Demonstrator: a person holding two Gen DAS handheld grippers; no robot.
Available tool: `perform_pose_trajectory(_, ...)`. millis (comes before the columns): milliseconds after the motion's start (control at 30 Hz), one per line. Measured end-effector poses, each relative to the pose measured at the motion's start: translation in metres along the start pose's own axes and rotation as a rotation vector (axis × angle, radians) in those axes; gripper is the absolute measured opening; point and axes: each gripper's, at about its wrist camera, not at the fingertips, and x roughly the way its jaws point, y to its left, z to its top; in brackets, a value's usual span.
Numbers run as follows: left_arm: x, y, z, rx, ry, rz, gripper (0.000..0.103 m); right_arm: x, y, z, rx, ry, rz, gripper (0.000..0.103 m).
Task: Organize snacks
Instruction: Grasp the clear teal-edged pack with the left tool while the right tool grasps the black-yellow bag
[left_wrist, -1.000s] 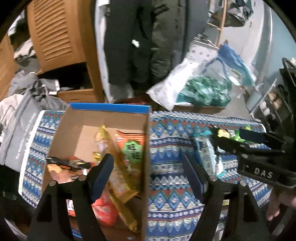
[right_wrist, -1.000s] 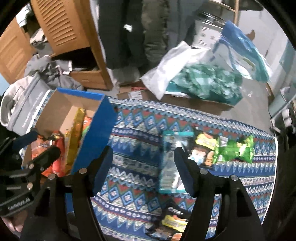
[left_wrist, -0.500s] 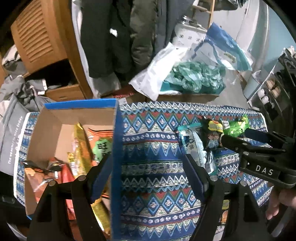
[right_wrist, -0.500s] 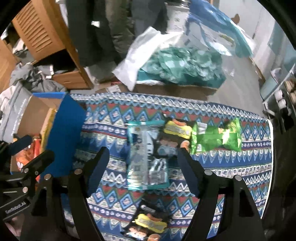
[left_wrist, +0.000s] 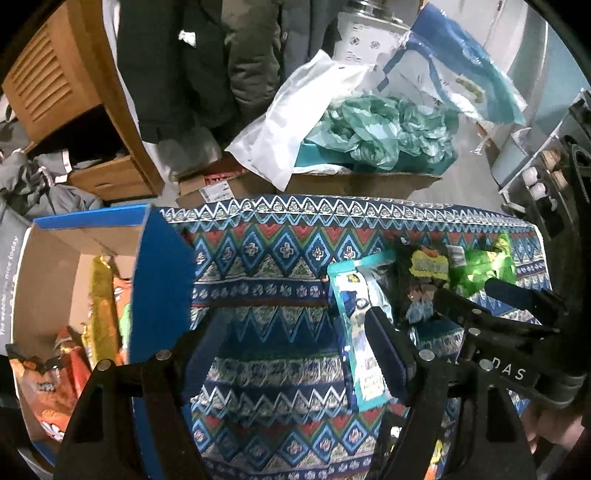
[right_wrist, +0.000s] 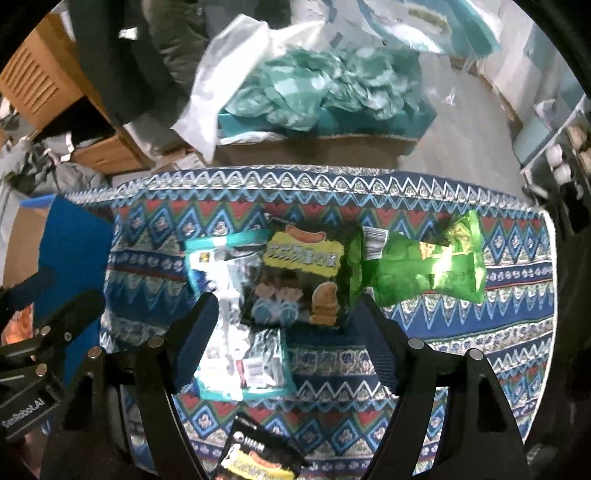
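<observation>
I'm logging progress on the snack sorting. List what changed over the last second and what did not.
Both claws swung away from the blue box toward the loose snacks. The right claw came down over the dark hot-dog snack bag and its jaws widened; the left claw now hangs over the patterned cloth. Nothing was gripped or released. The teal packet and green bag lie where they were.

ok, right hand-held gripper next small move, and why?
Probably lower the right hand-held gripper onto the black hot-dog snack bag and close. Its jaws are open and empty, the bag lies between them on the patterned cloth, outside the blue box.
</observation>
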Motion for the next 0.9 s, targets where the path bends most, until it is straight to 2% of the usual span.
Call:
perform_pose_trajectory(300,0.037,0.0,0.014,-0.072,0.066,-0.015,0.078,0.034,-0.014,0.017,0.065,0.044,0.041,0.076)
perform_pose_trajectory(600,0.055,0.007,0.018,-0.122,0.103,-0.015,0.079,0.071,-0.018,0.018,0.08,0.095,0.024,0.076)
perform_pose_trajectory(700,0.057,0.006,0.014,-0.115,0.108,-0.013,0.079,0.076,-0.022,0.012,0.086,0.117,0.03,0.071)
perform_pose_trajectory(900,0.056,-0.002,0.005,-0.104,0.123,-0.032,0.079,0.063,-0.022,-0.001,0.048,0.109,0.013,0.067)
